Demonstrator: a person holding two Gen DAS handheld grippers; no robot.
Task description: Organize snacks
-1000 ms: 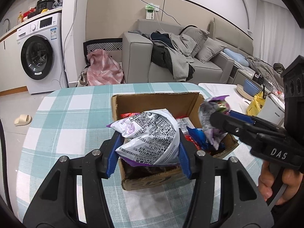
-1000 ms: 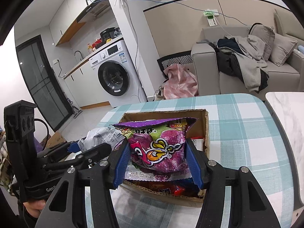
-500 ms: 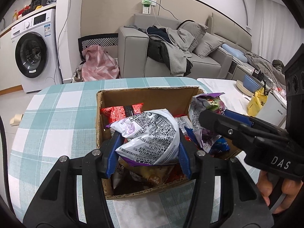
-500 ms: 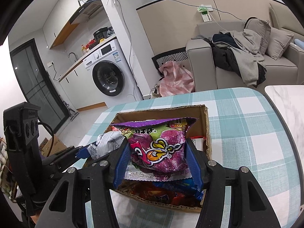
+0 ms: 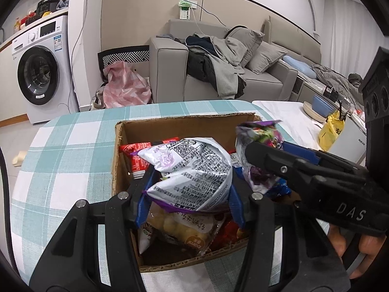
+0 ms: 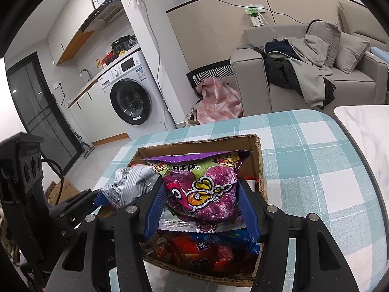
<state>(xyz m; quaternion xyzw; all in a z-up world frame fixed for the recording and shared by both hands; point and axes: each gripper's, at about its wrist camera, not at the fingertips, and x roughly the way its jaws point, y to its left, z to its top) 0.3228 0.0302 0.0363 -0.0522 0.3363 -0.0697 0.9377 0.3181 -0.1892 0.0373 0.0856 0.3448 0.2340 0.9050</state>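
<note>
— Over the cardboard box (image 5: 170, 124), left gripper (image 5: 189, 194)?
— Clamped on a silver packet (image 5: 192, 170).
— Right gripper (image 6: 201, 209)?
— Clamped on a purple packet (image 6: 204, 189), above the box's other snacks (image 6: 194, 250).

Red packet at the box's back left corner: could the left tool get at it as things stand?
Probably not. The left tool is shut on the silver snack bag, which hangs between it and the red packet in the cardboard box. It would need to drop that bag first.
</note>
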